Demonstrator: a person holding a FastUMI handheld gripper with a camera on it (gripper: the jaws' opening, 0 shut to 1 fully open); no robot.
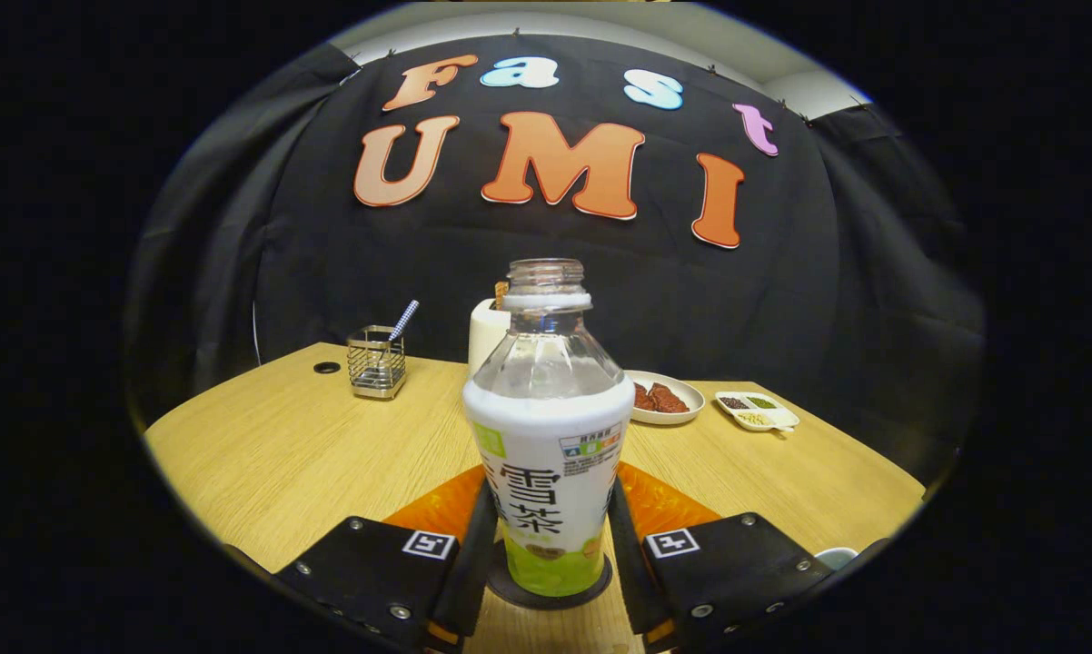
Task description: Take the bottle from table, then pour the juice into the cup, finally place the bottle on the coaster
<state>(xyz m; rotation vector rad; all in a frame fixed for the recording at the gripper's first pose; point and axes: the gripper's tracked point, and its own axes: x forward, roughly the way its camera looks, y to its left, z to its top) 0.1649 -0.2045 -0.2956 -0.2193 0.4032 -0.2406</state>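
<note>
Item: hand-held gripper (pixel 547 545), level and pointing forward across the desk (pixel 264 445), its two fingers standing on either side of the bottle's lower body. The inner faces of both fingers lie against the label at left and right; whether they press on it or merely touch it cannot be told.

Left of the fingers, far across the desk: a small dark round spot (pixel 326 368) on the wood, then a wire-mesh holder (pixel 376 362) standing upright with a striped stick (pixel 403 320) leaning out of its top.

Between the fingers: the bottle (pixel 546 436), upright, uncapped, its clear neck and shoulder empty-looking, a white and green label wrapped round the body. Its base rests on a dark round coaster (pixel 550 595), which lies on the desk between the finger roots. An orange mat (pixel 664 504) spreads under and behind the bottle, showing on both sides of it.

Directly beyond the bottle, mostly hidden by it: a white upright container (pixel 486 334) with something brown at its top.

Right of the bottle, beyond the fingers: a round plate (pixel 682 388) holding reddish-brown pieces, then a white divided dish (pixel 757 411) with small dark and pale portions in its compartments.

Just beside the right finger's outer edge: the pale rim of a cup (pixel 838 556), mostly cut off.
</note>
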